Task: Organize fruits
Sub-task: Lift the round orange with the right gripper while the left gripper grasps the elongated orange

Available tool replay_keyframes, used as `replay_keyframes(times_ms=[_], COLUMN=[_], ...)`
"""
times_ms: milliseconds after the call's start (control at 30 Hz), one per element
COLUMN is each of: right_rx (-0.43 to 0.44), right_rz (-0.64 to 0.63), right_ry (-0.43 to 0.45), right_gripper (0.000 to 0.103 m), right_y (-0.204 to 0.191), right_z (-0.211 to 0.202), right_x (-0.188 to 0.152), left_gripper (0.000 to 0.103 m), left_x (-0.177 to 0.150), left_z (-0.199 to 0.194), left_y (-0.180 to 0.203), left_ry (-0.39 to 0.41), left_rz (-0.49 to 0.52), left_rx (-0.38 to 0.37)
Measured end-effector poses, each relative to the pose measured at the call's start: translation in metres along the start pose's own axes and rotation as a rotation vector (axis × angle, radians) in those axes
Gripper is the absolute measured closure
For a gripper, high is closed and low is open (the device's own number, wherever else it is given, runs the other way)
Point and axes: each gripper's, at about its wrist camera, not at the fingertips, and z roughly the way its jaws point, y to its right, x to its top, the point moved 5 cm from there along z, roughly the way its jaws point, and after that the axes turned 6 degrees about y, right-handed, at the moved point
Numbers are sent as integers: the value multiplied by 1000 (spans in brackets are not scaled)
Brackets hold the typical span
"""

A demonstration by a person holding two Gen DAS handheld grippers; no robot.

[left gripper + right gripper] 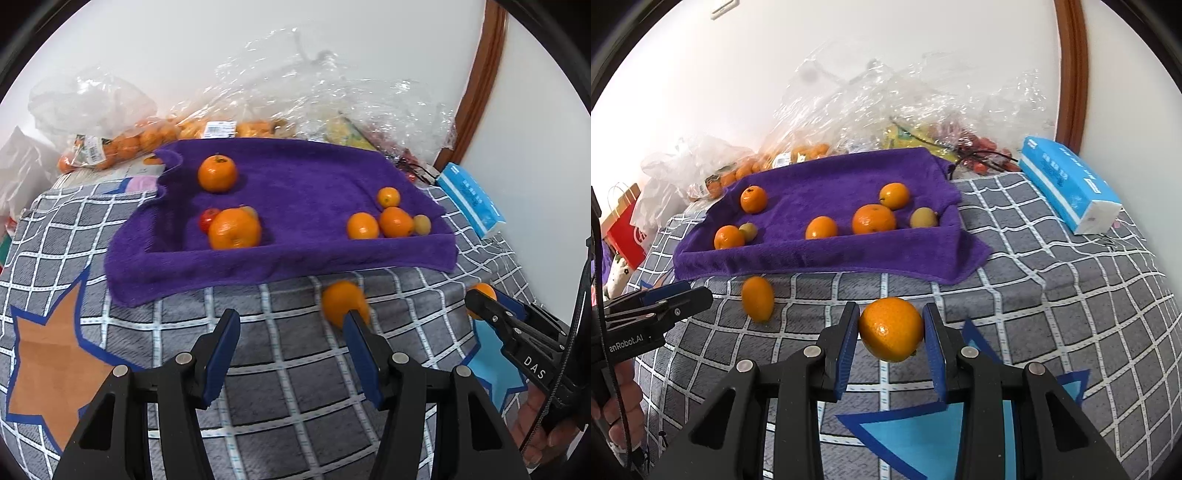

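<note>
Right up close, the right gripper (891,332) is clamped on an orange (891,329), both blue pads pressed against its sides, the fruit held above the grey checked cloth (1052,295) with its blue star patch just beneath. Over on the other side, the left gripper (291,347) stands wide apart with nothing between its pads, poised over the same checked cloth beside the orange star patch (48,362). Just past its right finger sits a loose orange (343,301) on the cloth, blurred, and whether the finger touches it or merely stands in front of it I cannot tell; the right wrist view shows that same fruit lying free in front of the towel's near edge. Next back, the purple towel (295,177) is spread out with its near edge folded up into a low lip. On it, to the left, a big orange (234,228) sits tight against a small red fruit (208,218), and a second orange (217,172) rests farther back on its own. To the right there's a cluster: two oranges (362,226) side by side, a pale yellow-green fruit (422,224) touching the right one, and a smaller orange (388,197) just behind. Off the towel's right corner lies a blue tissue pack (469,199). At the very back, against the white wall, crumpled clear plastic bags (332,96) are heaped up, with a netted bag of oranges (122,144) to the left.
</note>
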Motion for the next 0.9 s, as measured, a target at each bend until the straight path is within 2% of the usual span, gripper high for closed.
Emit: replay_keyframes(times_ms=[900], right_rx=[-41], right_rz=[42], right_ry=[13], right_gripper=[68], right_y=[37], right_z=[-7], right_x=[-5], left_gripper=[47], left_x=[-5], left_z=[12], left_y=[19], left_ry=[2], left_rz=[-12], left_rx=[-48])
